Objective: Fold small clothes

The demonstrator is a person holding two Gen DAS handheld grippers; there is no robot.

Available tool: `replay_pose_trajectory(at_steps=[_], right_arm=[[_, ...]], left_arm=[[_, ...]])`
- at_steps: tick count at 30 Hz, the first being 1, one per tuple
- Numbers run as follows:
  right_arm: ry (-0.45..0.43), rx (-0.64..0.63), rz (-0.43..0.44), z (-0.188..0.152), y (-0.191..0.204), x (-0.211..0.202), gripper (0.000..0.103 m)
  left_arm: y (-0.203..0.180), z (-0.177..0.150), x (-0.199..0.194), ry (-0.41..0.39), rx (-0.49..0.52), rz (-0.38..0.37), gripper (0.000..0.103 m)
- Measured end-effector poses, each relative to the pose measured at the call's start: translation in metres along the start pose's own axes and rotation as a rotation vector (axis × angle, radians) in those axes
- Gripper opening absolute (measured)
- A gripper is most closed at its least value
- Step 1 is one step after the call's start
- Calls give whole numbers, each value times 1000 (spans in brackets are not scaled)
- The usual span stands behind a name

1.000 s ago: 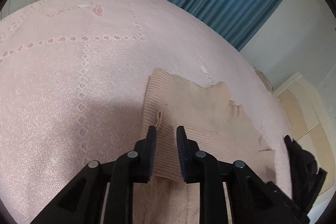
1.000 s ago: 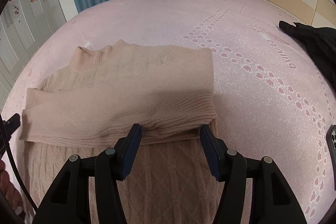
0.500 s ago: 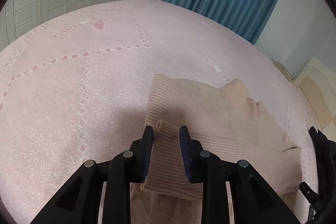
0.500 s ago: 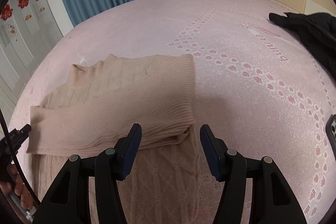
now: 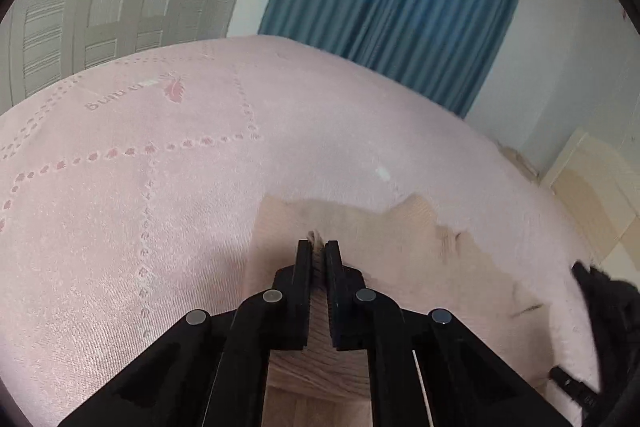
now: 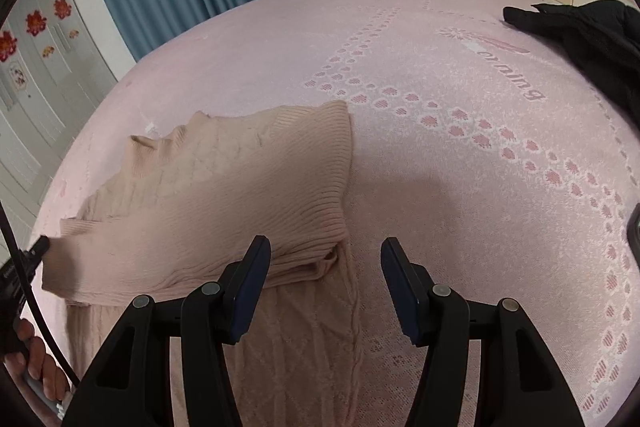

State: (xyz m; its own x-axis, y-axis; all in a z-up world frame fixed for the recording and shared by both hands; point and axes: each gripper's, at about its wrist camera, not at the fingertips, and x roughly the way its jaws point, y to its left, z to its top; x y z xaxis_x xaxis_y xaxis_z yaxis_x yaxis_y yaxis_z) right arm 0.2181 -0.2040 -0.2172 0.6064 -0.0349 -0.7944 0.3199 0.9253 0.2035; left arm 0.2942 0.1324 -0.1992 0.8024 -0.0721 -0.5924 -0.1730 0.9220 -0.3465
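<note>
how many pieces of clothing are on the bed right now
2. A beige knit sweater lies near the bed's left side, pinched at its sleeve edge by the left gripper. A black garment sits at the far right edge, partly cut off; more may be hidden.

Pink bedspread bears woven word by feather motif, upside down; reads roughly "buinuo", uncertain

Soft, even indoor light fills both views, with no glare. A broad dim shadow lies on the pink bedspread just beyond the right jaws, and a fainter one left of the left jaws. The left view is smeared with blur; the sweater beyond its jaws lacks knit detail. Fisheye bending curves the bed, and black corners frame each picture.
</note>
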Motion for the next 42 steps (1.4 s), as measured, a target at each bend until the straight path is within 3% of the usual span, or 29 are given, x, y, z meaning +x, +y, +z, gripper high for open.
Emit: replay_pose_trajectory(at_steps=[4, 9, 12, 16, 21, 28, 32, 37, 42], right_arm=[[-7, -27, 9, 2, 7, 3, 58], [58, -38, -65, 2, 10, 23, 58], [58, -25, -64, 2, 8, 22, 58], [13, -58, -58, 1, 11, 10, 58], [-38, -67, -70, -2, 7, -5, 58], [-87, -86, -4, -23, 4, -33, 58], [-77, -79, 5, -37, 7, -50, 56], [-85, -35, 92, -64, 9, -81, 55], [-58, -70, 104, -109, 6, -111, 55]], left_arm=[[8, 7, 3, -10, -50, 17, 7], [8, -2, 21, 65, -5, 109, 8], [6, -5, 22, 86, 1, 113, 11], [5, -8, 17, 86, 17, 93, 39], [2, -14, 1, 57, 56, 64, 60], [-11, -40, -44, 0, 235, 120, 60], [-5, -53, -83, -29, 209, 74, 60], [12, -81, -117, 88, 146, -74, 61], [27, -107, -158, 142, 155, -101, 61]])
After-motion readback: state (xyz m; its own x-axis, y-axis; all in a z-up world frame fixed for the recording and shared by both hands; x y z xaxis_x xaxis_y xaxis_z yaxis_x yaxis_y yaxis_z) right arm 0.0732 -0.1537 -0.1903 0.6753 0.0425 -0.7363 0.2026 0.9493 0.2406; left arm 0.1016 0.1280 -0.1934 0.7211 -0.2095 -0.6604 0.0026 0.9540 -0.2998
